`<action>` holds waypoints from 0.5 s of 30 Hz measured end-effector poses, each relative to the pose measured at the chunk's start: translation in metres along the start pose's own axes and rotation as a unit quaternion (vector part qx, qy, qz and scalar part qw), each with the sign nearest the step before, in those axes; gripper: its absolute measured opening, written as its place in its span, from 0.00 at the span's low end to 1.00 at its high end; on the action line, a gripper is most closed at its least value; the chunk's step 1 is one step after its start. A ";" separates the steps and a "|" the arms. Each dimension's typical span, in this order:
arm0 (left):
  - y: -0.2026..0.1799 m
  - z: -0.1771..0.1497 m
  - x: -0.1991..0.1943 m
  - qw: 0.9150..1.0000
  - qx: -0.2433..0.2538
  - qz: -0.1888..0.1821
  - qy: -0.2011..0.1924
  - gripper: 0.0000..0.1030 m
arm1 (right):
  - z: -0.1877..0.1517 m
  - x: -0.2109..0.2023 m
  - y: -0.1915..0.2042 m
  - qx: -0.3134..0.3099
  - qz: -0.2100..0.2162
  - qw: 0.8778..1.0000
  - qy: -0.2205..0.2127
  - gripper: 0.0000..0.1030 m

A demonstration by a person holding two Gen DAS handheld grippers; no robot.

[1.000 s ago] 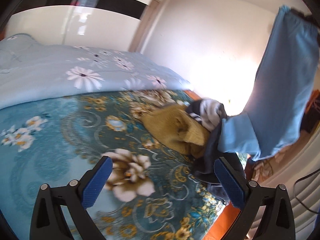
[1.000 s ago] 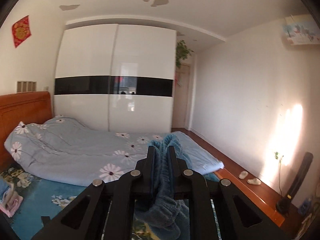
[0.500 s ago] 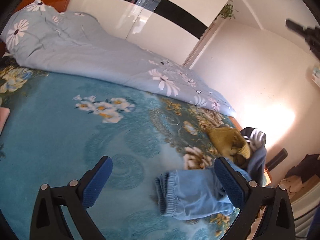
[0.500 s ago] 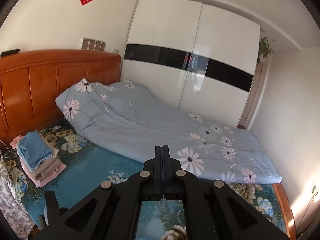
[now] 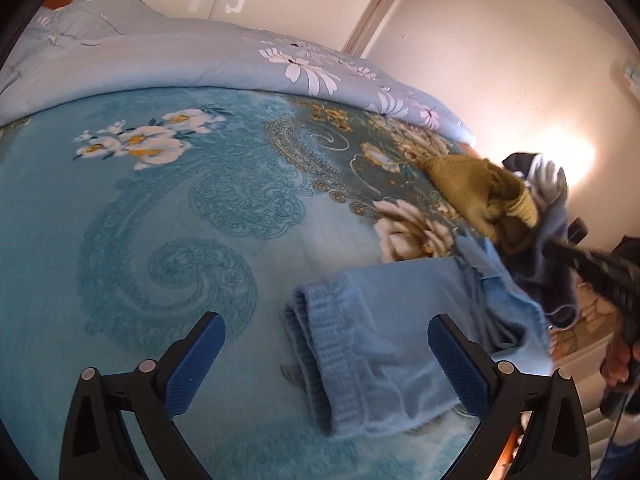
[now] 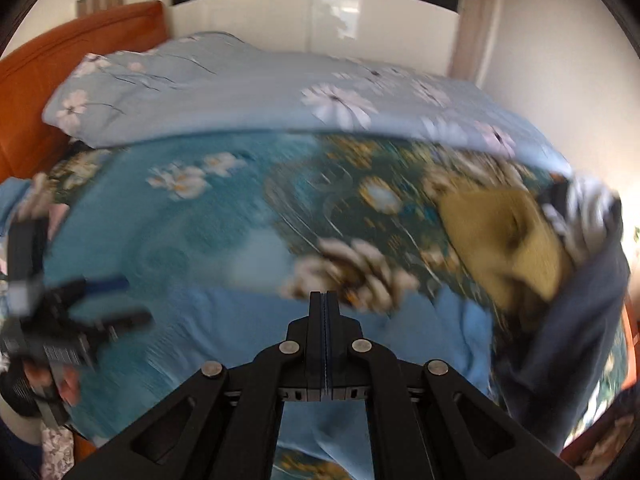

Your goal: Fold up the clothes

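Observation:
Light blue trousers lie crumpled on the blue floral bedspread, waistband toward me. My left gripper is open and empty, just above the waistband end. My right gripper has its jaws pressed together with nothing visible between them, over the blue trousers; that view is blurred. The right gripper's black arm shows at the right of the left wrist view, by the trousers' far end.
A mustard garment and dark blue and white clothes lie heaped at the bed's right edge. A light blue floral duvet lies along the far side. An orange headboard stands at the left. The left gripper shows blurred at left.
The trousers, held up in the air by my right gripper a second ago, now lie on the bed. My right gripper has tilted down toward them. My left gripper has moved closer to the waistband.

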State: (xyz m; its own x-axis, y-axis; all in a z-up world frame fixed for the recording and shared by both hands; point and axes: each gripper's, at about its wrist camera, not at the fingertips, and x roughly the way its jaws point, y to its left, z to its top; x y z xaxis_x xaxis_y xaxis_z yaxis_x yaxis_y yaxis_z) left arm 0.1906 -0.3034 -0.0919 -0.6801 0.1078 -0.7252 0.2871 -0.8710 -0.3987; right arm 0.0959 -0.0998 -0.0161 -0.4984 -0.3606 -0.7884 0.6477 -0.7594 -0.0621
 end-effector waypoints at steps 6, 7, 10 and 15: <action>-0.003 0.006 0.026 1.000 0.018 -0.017 0.016 0.72 | -0.055 0.001 -0.045 0.046 -0.021 0.999 0.016 0.00; -0.005 0.006 0.031 0.999 0.019 -0.018 0.021 0.68 | -0.059 0.000 -0.050 0.058 -0.018 0.998 0.017 0.00; -0.011 0.003 0.038 0.999 0.031 -0.004 0.026 0.61 | -0.072 -0.001 -0.063 0.091 -0.010 0.996 0.018 0.00; -0.018 0.005 0.027 0.999 0.040 0.017 -0.008 0.25 | -0.085 0.001 -0.068 0.116 0.004 0.993 0.017 0.00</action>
State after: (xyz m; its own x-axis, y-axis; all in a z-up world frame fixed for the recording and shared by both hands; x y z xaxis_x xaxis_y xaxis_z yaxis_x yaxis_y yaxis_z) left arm 0.1640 -0.2871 -0.1019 -0.6825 0.0706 -0.7274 0.2558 -0.9093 -0.3282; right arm 0.1002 -0.0030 -0.0647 -0.4706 -0.3515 -0.8093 0.4995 -0.8622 0.0840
